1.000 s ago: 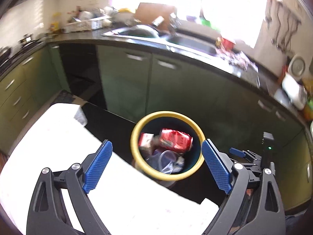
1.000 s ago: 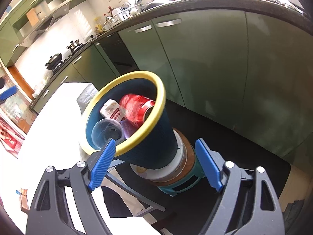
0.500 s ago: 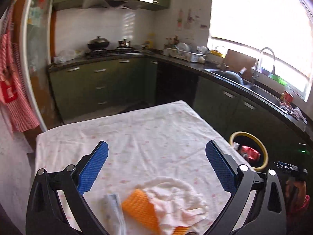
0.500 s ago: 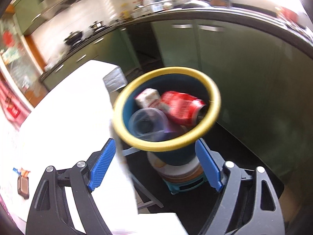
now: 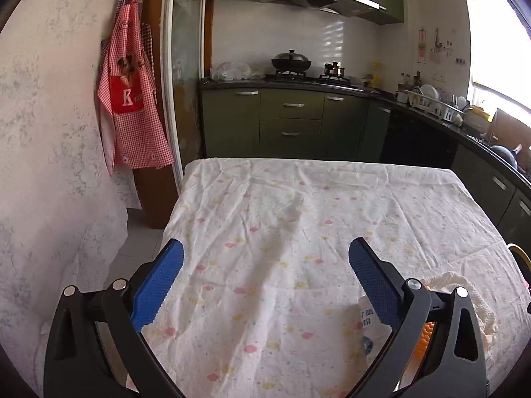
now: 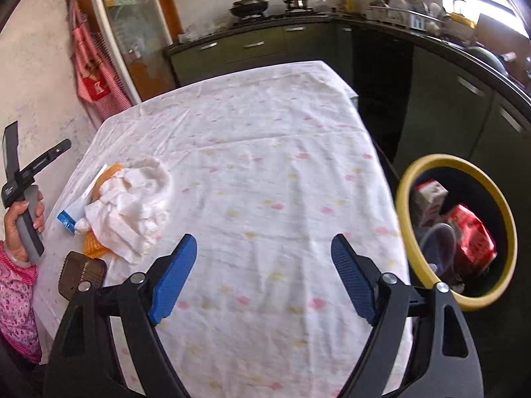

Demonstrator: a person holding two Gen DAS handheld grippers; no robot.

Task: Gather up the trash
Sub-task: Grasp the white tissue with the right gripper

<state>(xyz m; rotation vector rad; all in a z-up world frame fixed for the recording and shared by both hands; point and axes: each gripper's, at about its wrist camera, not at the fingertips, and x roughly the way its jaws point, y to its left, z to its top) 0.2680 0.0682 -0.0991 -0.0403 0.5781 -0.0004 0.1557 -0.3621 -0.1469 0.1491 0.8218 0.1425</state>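
A dark bin with a yellow rim (image 6: pixel 458 232) stands off the table's right edge and holds a red can, a small carton and a clear plastic cup. On the flowered tablecloth (image 6: pixel 265 165) at the left lie a crumpled white cloth (image 6: pixel 132 205), an orange sponge-like piece (image 6: pixel 93 245), a white wrapper with a blue end (image 6: pixel 71 215) and a brown wrapper (image 6: pixel 81 273). My right gripper (image 6: pixel 262 273) is open and empty above the cloth. My left gripper (image 5: pixel 265 282) is open and empty; the cloth (image 5: pixel 464 285) and wrapper (image 5: pixel 366 318) lie beside its right finger.
Green kitchen cabinets (image 5: pixel 292 119) with a hob and pots run along the back and right. A red checked apron (image 5: pixel 132 99) hangs on the left wall. The left hand and its gripper handle (image 6: pixel 23 205) show at the table's left edge.
Both grippers have swung away from the bin and back over the table. The left view turned left past the trash pile; the right view now holds bin and pile together.
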